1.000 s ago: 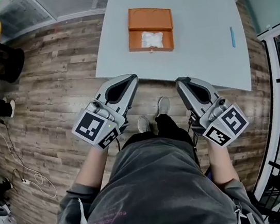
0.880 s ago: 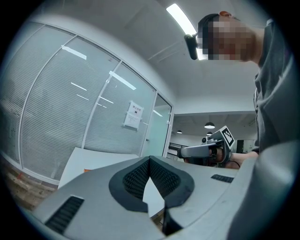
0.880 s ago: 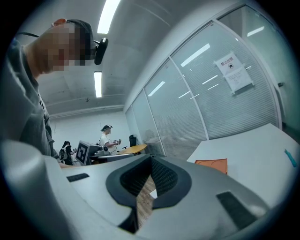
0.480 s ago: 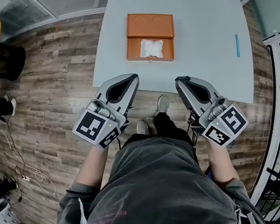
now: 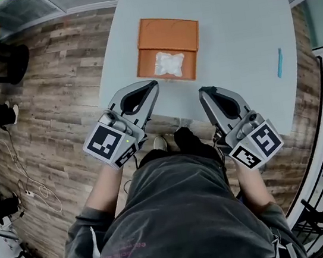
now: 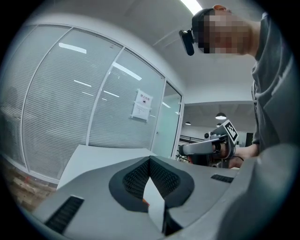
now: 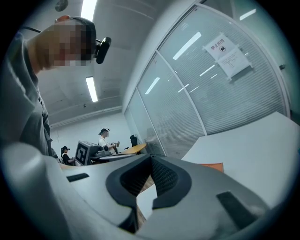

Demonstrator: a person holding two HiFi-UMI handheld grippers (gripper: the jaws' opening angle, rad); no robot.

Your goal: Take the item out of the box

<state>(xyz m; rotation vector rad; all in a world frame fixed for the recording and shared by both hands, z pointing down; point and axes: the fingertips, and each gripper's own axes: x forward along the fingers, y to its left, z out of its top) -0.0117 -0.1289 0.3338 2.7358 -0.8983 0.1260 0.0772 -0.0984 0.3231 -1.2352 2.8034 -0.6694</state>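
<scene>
The left gripper [image 5: 152, 85] is hovering by the near edge of the table [image 5: 238, 36], its jaws pressed together on nothing. The item [image 5: 168, 63], a crumpled white bag, is lying in the open box [image 5: 168, 32], near the left gripper's tip and at about 1 o'clock from it. The bag's long axis is running roughly 9 to 3 o'clock, like the box tray's, with neither end pointing anywhere distinct. The right gripper [image 5: 202, 91] is likewise sitting closed and empty, with the bag at about 11 o'clock and farther off, so the left is looking nearer for the reach.
</scene>
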